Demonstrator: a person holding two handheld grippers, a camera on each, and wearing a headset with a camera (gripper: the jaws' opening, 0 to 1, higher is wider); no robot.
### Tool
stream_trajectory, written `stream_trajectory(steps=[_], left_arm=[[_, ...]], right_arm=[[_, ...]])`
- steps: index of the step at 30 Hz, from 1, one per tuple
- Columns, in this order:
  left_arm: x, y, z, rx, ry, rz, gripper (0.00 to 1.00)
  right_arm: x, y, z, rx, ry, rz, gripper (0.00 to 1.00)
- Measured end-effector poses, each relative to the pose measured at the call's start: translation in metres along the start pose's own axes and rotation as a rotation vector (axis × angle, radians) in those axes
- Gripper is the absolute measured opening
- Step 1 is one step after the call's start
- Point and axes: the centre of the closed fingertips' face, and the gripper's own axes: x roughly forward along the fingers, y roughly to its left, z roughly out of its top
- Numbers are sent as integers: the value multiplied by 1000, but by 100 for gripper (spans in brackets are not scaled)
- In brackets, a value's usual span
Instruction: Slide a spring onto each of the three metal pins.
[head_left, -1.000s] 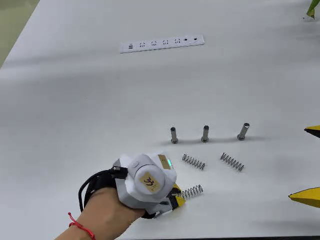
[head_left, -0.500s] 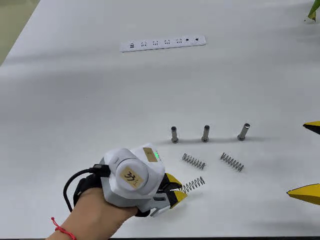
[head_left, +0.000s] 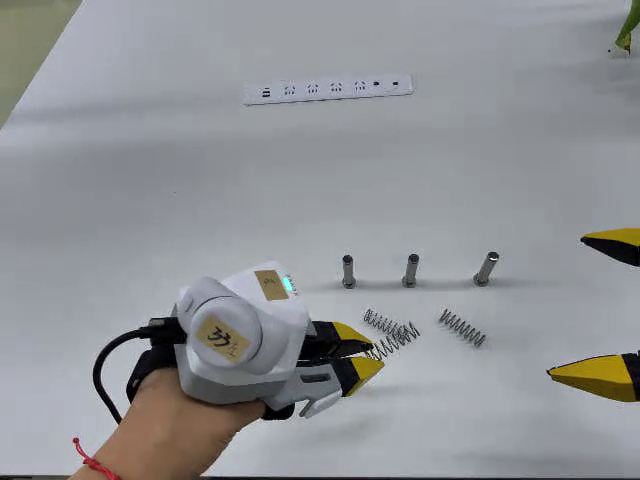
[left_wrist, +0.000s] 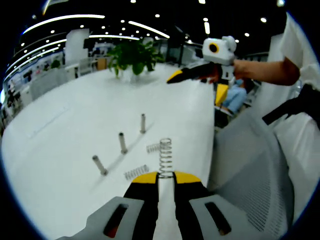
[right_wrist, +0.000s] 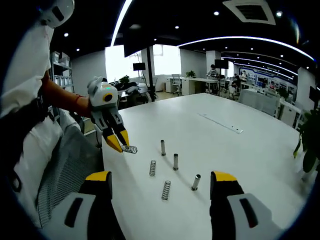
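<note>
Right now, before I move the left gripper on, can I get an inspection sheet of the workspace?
Surface: white table, flat.
Job's things: three metal pins standing, none carrying a spring; two loose springs lying before them.
Clutter: power strip, far side.
Grippers: left gripper shut on third spring; right gripper open, empty.
Cables: black cable behind left gripper.
Surroundings: plant, mesh chair, open office.

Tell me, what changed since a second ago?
The left gripper, shut on a spring, lifted it off the table toward the pins. The right gripper, open, moved in a little. The pins and the other two springs stayed put.
</note>
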Motion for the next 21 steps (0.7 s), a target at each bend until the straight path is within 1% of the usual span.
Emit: stream_trajectory(steps=[1,3,4,5,6,7,8,9,10,11,12,13,15,16,18,19,21], left_arm=[[-1,0,4,-2,-16,3,10],[-2,0,10,-1,-45,3,10],[-2,0,14,-5,-62,4,10],[-3,0,16,-11,-73,6,10],[-4,0,21,-23,-92,7,10],[-4,0,23,-30,-104,7,10],[-5,0,27,-37,-120,7,10],[-6,-1,31,-43,-141,5,10],[-7,-1,34,-46,-153,5,10],[-8,-1,38,-53,-168,6,10],[-9,-1,41,-56,-182,6,10],[-10,-1,46,-64,-208,3,10],[-11,-1,51,-75,-226,6,10],[-12,-1,54,-79,-242,5,10],[-12,-2,58,-80,-260,5,10],[-13,-3,61,-84,-275,2,10],[-13,-5,64,-85,-291,0,10]], right_arm=[[2,2,5,28,-22,-1,80],[5,5,10,75,-39,5,76],[7,6,14,84,-50,4,74],[9,7,16,102,-57,2,71],[12,9,17,146,-55,5,68],[14,11,18,167,-56,12,66],[16,10,22,162,-74,9,64],[18,10,30,175,-111,2,62],[20,11,34,211,-131,3,60],[22,11,38,268,-150,5,57],[23,10,41,293,-170,2,55],[25,10,46,303,-201,2,54],[28,10,48,325,-206,-2,50],[31,12,49,336,-211,3,48],[34,15,54,369,-234,15,44],[37,17,57,417,-256,21,42],[41,22,60,480,-281,44,36]])
